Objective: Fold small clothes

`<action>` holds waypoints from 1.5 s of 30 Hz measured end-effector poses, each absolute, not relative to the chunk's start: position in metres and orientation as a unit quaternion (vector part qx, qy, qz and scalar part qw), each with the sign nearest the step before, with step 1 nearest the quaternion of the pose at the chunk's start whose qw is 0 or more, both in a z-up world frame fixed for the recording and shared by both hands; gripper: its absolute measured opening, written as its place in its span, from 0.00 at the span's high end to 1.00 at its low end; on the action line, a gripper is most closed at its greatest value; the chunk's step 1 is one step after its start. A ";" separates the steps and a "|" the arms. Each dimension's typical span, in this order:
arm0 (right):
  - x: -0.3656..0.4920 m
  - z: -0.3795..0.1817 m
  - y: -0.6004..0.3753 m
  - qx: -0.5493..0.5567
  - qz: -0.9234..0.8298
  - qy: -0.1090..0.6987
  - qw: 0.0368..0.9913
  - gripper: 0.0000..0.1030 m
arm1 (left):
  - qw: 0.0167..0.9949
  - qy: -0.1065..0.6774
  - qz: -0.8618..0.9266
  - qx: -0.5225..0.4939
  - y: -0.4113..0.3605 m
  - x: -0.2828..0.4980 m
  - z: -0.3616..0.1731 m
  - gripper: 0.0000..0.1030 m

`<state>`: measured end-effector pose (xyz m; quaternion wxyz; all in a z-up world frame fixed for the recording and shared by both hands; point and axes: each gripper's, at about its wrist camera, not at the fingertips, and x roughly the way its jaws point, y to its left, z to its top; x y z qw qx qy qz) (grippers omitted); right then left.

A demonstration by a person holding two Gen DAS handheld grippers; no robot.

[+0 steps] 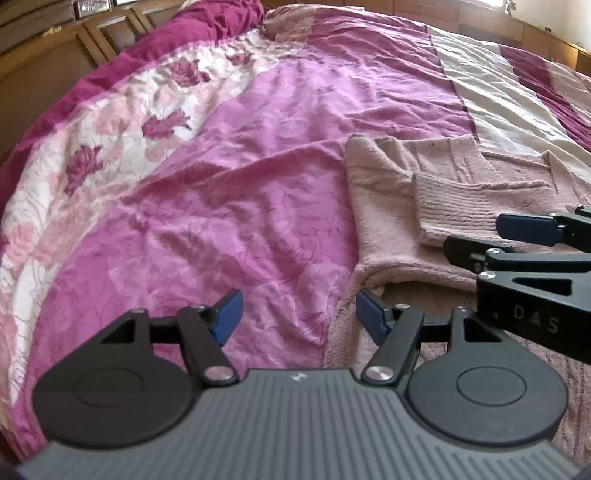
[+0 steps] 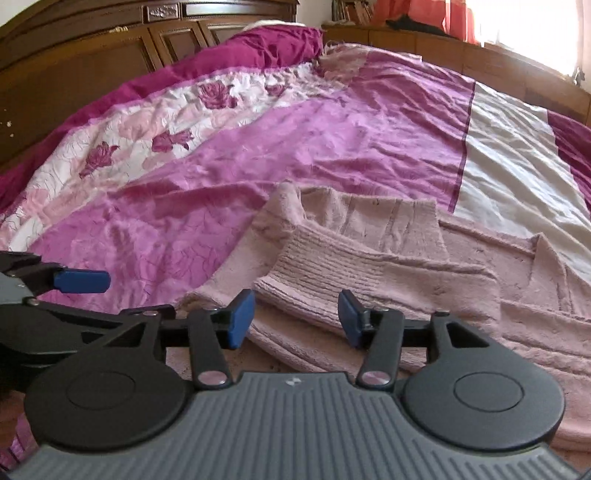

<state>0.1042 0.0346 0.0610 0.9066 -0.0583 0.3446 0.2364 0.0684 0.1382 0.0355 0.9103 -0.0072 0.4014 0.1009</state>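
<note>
1. I've got the left gripper (image 1: 299, 314) hovering over the bed, blue pads spread wide, nothing between them; under the gap I see only purple bedspread (image 1: 229, 206) and the near left edge of the sweater.
2. The pink knit sweater (image 2: 388, 266) lies flat on the bedspread (image 2: 295, 147), out at about 2 o'clock from my left camera and dead ahead, 12 to 2 o'clock, from my right one.
3. One sleeve is folded across the body, its ribbed cuff (image 2: 295, 266) pointing to about 10 o'clock in the right view.
4. My right gripper (image 2: 297, 317) is spread too, pads apart and gripping nothing; the cuff sits just beyond the gap and I see no pad pressing on it.
5. In the left view the right gripper (image 1: 491, 236) comes in from 3 o'clock, over the sweater (image 1: 388, 206), beside the cuff (image 1: 450, 210).
6. In the right view the left gripper's blue pad (image 2: 83, 281) pokes in at 9 o'clock, over the bedspread.
7. Wooden headboard (image 2: 92, 51) at 11 o'clock, bright window (image 2: 535, 29) at 1 o'clock.
</note>
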 end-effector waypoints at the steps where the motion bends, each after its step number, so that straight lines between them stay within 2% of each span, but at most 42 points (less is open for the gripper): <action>1: 0.107 0.058 0.035 -0.059 0.235 0.348 0.906 0.43 | 0.910 0.402 0.100 -0.011 0.140 0.068 0.035 0.33; 7: 0.119 0.038 0.041 -0.073 0.221 0.360 0.903 0.44 | 0.911 0.401 0.095 -0.006 0.136 0.069 0.032 0.33; 9: 0.119 0.036 0.041 -0.075 0.216 0.355 0.906 0.55 | 0.911 0.401 0.096 -0.002 0.135 0.070 0.031 0.33; 11: 0.119 0.036 0.040 -0.082 0.210 0.350 0.909 0.76 | 0.912 0.399 0.097 0.002 0.133 0.070 0.032 0.33; 13: 0.120 0.038 0.034 -0.077 0.206 0.347 0.912 0.88 | 0.912 0.397 0.097 0.004 0.131 0.069 0.034 0.33; 14: 0.121 0.040 0.030 -0.068 0.204 0.346 0.913 0.91 | 0.913 0.397 0.097 0.005 0.131 0.069 0.034 0.33; 35: 0.097 0.111 -0.076 0.052 0.129 0.263 0.955 0.93 | 0.926 0.369 0.083 0.009 0.116 0.066 0.057 0.33; 45: 0.084 0.121 -0.149 0.086 0.067 0.250 0.962 0.93 | 0.928 0.365 0.077 0.017 0.106 0.074 0.059 0.33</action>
